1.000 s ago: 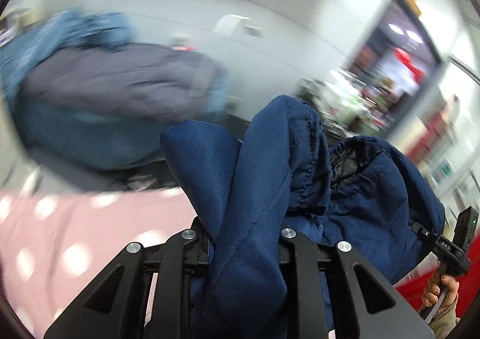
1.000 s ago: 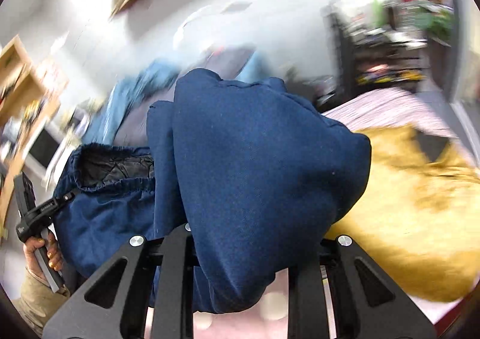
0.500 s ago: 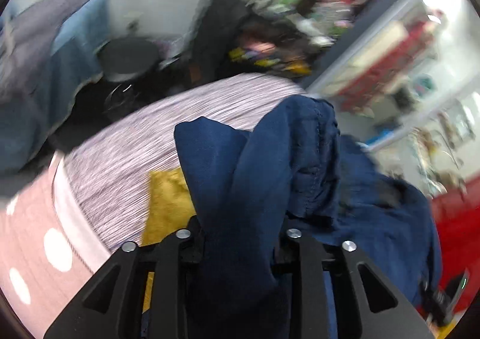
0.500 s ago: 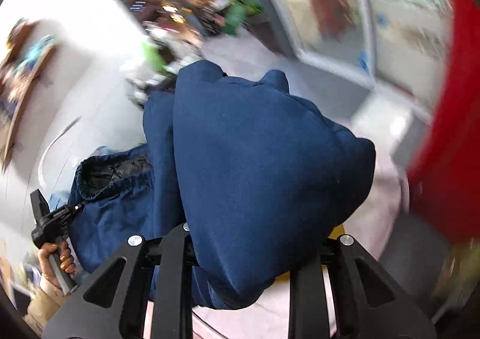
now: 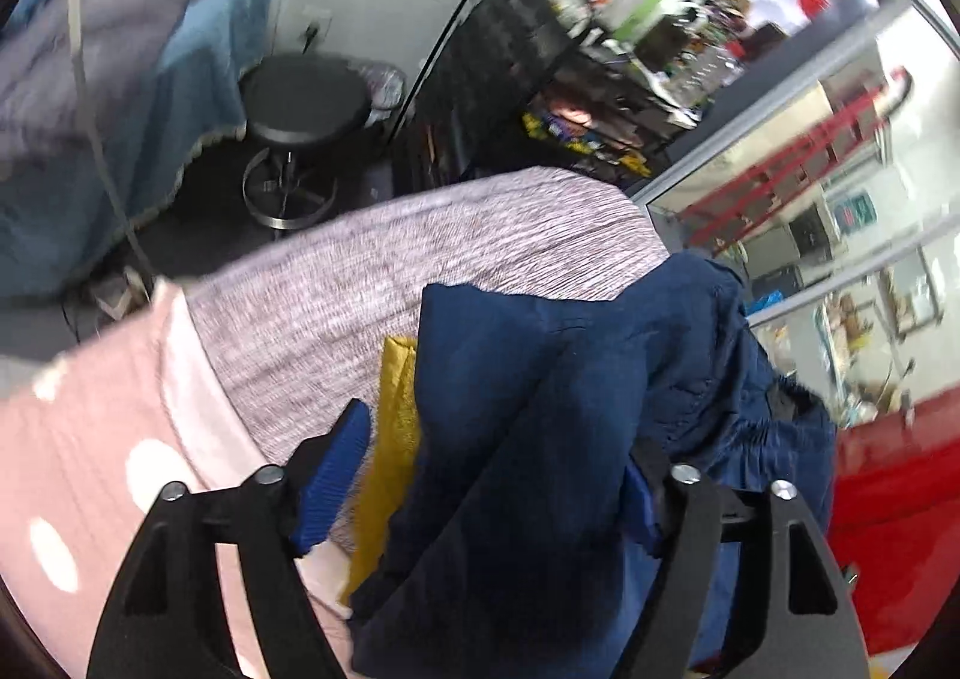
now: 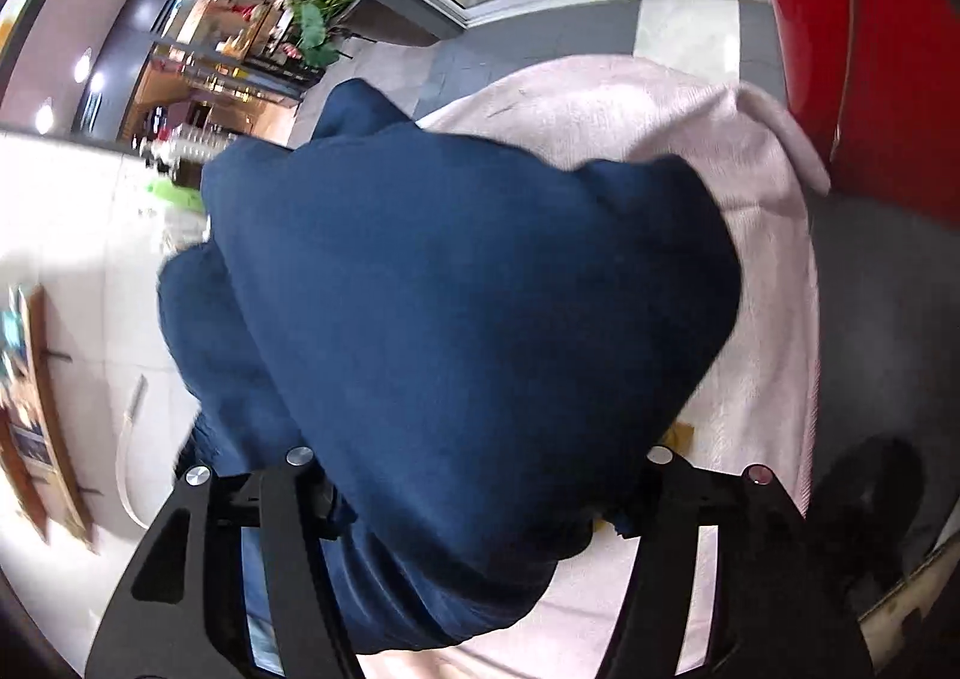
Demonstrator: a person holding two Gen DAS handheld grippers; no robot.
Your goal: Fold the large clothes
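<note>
A navy blue garment (image 5: 540, 439) hangs bunched in front of both cameras. In the left wrist view my left gripper (image 5: 486, 475) has its jaws spread wide; the blue pad of one finger (image 5: 330, 475) shows bare and the cloth lies loosely between the fingers. In the right wrist view the same navy garment (image 6: 468, 289) fills the middle and covers my right gripper (image 6: 480, 493), whose jaws also stand wide apart with the cloth draped over them. The fingertips are hidden by cloth.
A pink polka-dot sheet (image 5: 90, 469), a grey knitted cloth (image 5: 420, 259) and a mustard yellow cloth (image 5: 390, 439) lie below. A black stool (image 5: 300, 102) and blue-covered bed (image 5: 120, 78) stand behind. A pink towel-like cover (image 6: 750, 259) and red wall (image 6: 870, 48) show at right.
Both grippers have swung round and tilted down toward the bed, and their jaws have opened wide, loosening the hold on the navy garment.
</note>
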